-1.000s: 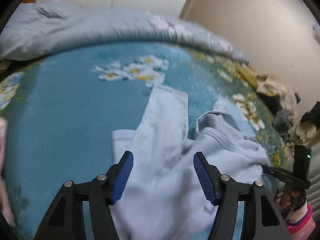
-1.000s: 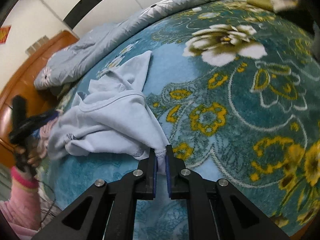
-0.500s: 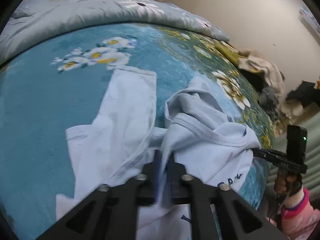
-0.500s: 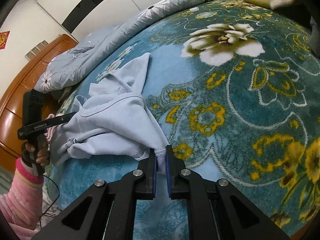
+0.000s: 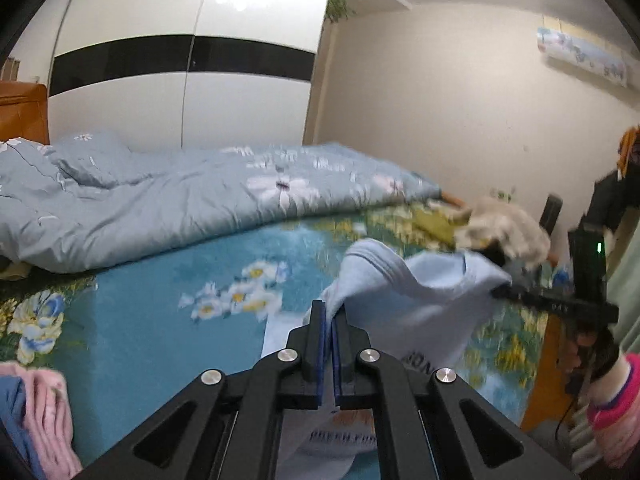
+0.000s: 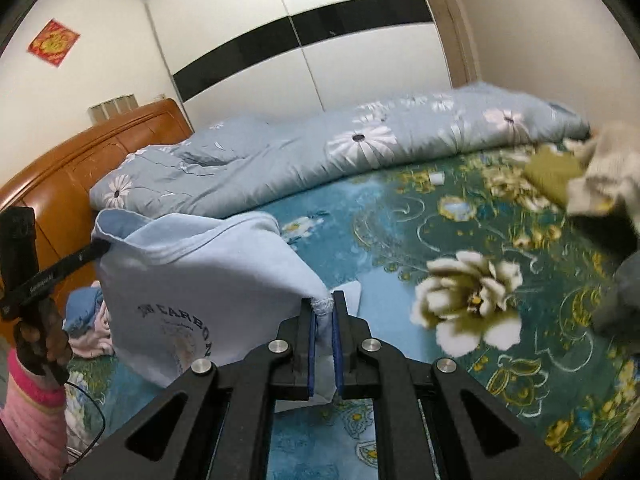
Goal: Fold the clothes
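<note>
Left gripper [image 5: 328,322] and right gripper [image 6: 324,312] each pinch a top corner of the pale blue T-shirt [image 6: 192,280], blue pads pressed tight on the cloth, and hold it up above the bed [image 6: 400,240] with its lower part trailing toward the blanket. By my judgement the step in hand is the lift and spread: the shirt hangs stretched between the two grips, collar at the top and the printed front facing the right wrist camera. Next it likely needs lowering flat onto the teal flowered blanket [image 5: 152,300], both corners kept level and taut so no creases set in. The fabric looks thin and limp, sagging between the holds, with dark lettering and a faint picture on the chest. Beyond it, a grey-blue quilt [image 5: 160,200] lies bunched along the bed's far side, other garments [image 6: 596,176] are heaped near the edge, and pink and blue clothes [image 5: 44,412] sit close by.
</note>
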Demonstrator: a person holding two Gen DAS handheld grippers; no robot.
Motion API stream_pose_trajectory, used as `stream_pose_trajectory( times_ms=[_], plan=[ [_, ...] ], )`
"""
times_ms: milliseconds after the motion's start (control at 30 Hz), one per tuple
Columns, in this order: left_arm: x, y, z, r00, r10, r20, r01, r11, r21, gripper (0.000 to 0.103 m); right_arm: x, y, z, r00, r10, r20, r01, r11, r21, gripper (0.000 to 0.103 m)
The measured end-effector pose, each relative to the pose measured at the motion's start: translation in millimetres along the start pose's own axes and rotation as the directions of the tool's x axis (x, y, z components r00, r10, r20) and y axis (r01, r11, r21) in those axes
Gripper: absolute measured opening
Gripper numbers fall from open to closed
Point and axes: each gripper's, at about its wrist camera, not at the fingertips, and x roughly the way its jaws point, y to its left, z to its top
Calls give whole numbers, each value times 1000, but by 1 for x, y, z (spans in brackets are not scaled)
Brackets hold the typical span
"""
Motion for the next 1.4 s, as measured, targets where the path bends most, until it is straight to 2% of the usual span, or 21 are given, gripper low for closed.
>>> stream_pose_trajectory(
  times_ms=[167,333,500,633,667,700,733,767,833,900,967,1100,1167,1233,1267,1300,1367,1400],
  plan=[
    [7,-12,-57,995,-3,-101,6,1000,31,3,19,-11,-62,988,-25,-153,24,1000,-6,7],
    [25,-35,-114,973,-104,-208,98,994,-38,3,19,-34,-115,970,-23,-243,37,998,52,7],
    [32,-48,-135,952,-128,-279,106,990,-90,4,18,-37,-137,959,-28,-281,46,997,56,8],
    [23,-46,-132,951,-133,-281,108,989,-103,8,18,-33,-135,957,-42,-289,56,998,39,8],
    [17,-46,-131,952,-130,-276,108,990,-93,17,18,-32,-135,956,-46,-290,58,998,35,8],
    [11,-46,-129,956,-117,-268,101,992,-75,33,19,-32,-134,955,-49,-291,60,998,29,8],
    [4,-45,-128,961,-100,-256,89,995,-54,42,19,-32,-135,955,-51,-292,62,998,27,8],
    [-3,-43,-127,967,-79,-244,73,997,-34,56,19,-32,-136,955,-52,-292,62,998,26,8],
    [-16,-34,-122,976,-28,-216,25,1000,-15,60,20,-33,-138,955,-49,-293,61,998,30,8],
    [-20,-20,-119,979,20,-201,-32,998,-58,64,20,-35,-138,955,-46,-293,59,998,35,8],
    [-18,-4,-120,977,43,-210,-73,988,-138,64,21,-35,-139,955,-43,-293,58,997,42,8],
    [-3,20,-124,974,0,-225,-76,941,-329,64,21,-36,-139,955,-42,-294,58,997,46,8],
    [4,22,-125,974,4,-228,-88,930,-357,64,21,-35,-139,955,-42,-294,59,997,48,8],
    [11,19,-125,970,24,-242,-111,930,-351,61,21,-34,-140,955,-43,-293,61,997,52,8],
    [14,18,-125,968,36,-248,-123,931,-343,51,21,-34,-140,955,-43,-292,62,997,53,8],
    [15,17,-125,967,46,-251,-132,931,-339,30,21,-34,-140,956,-43,-290,62,996,57,8],
    [16,20,-124,967,53,-248,-139,928,-345,11,20,-34,-139,958,-41,-284,63,996,68,8],
    [14,23,-122,971,42,-236,-128,923,-362,9,20,-35,-139,959,-39,-280,63,995,77,8]
  ],
)
